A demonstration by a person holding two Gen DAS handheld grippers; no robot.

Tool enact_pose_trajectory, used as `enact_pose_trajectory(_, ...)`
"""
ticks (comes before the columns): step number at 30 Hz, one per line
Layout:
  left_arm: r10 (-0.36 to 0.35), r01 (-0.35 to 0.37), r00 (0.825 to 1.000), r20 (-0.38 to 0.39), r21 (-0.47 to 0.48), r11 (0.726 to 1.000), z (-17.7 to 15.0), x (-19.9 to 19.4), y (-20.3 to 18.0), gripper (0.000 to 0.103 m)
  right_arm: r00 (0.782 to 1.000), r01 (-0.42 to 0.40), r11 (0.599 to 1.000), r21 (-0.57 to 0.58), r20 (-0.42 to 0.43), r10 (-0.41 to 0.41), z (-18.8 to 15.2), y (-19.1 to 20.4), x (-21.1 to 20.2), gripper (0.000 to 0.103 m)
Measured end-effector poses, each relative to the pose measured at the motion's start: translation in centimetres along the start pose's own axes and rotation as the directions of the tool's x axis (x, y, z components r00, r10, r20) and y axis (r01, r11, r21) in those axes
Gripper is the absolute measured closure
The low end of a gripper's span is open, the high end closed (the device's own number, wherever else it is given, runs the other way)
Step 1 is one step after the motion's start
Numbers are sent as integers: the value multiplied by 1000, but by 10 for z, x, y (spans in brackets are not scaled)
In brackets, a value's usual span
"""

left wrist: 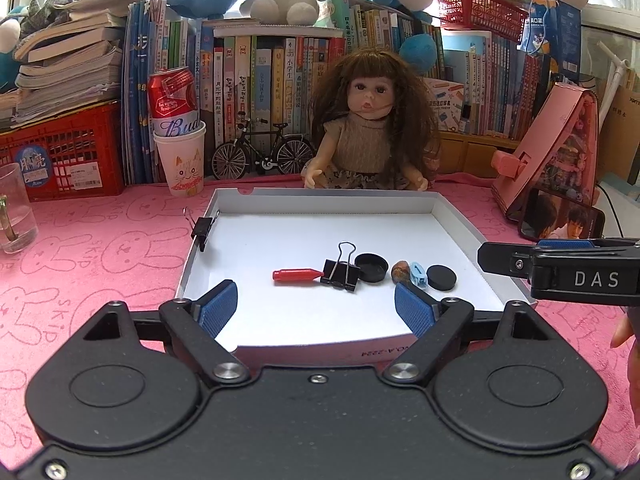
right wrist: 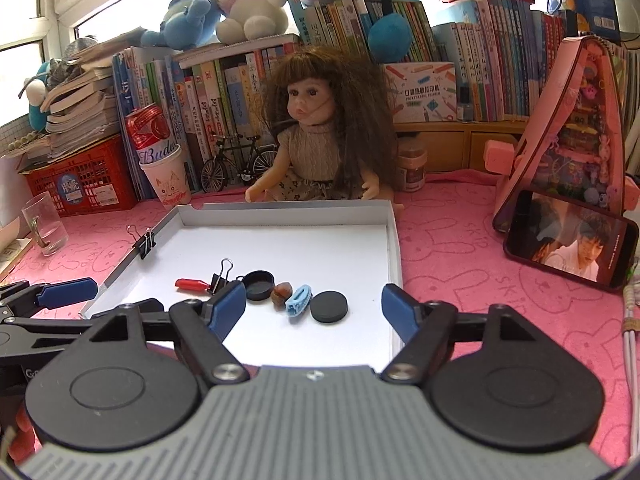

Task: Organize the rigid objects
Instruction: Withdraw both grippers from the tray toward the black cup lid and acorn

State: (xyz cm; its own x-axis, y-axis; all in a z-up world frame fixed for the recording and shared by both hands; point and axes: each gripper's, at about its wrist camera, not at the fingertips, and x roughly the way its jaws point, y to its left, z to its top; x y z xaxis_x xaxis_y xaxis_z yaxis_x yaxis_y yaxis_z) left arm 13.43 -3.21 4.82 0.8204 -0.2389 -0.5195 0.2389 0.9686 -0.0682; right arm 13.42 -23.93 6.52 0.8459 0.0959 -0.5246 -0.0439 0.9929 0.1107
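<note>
A white box lid [left wrist: 320, 202] [right wrist: 394, 240] lies on the pink cloth. In it sit a row of small things: a red cap-like piece [left wrist: 296, 275] [right wrist: 190, 283], a black binder clip [left wrist: 341, 273] [right wrist: 220, 278], a black round lid [left wrist: 372, 267] [right wrist: 259, 285], a brown nut-like piece [left wrist: 401, 272] [right wrist: 281, 294], a light blue clip [left wrist: 418, 274] [right wrist: 299, 301] and a black disc [left wrist: 441, 277] [right wrist: 329, 306]. Another binder clip [left wrist: 202, 227] [right wrist: 145, 242] grips the lid's left wall. My left gripper [left wrist: 316, 310] is open and empty at the near edge. My right gripper [right wrist: 314, 308] is open and empty just in front of the row.
A doll [left wrist: 370, 128] [right wrist: 320, 132] sits behind the lid. A paper cup with a beer can [left wrist: 180, 136] [right wrist: 160, 152], a toy bicycle [left wrist: 262, 152], a red crate [left wrist: 60, 152], a glass [left wrist: 14, 208] [right wrist: 44, 224], a phone [right wrist: 572, 240] and a pink stand [right wrist: 576, 120] ring the work area.
</note>
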Motion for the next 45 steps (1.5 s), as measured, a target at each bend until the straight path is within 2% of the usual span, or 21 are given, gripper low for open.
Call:
enact_pose_trajectory(12,-24,24,1000,-7,-17,1000,-22,-28,0,18,999,2,1000,-19,34,-1,-24,2,-22,16)
enact_pose_trajectory(27,-47,46,999,-6,-19,999,-41,-52,-7,18,997,47,996,-77,67,-42,-46,10,-48,15)
enact_pose_trajectory(45,-61,61,998,-20,-3,998,-66,-73,-17,17,996,73,993,-93,63,-68,-69,8,-62,15)
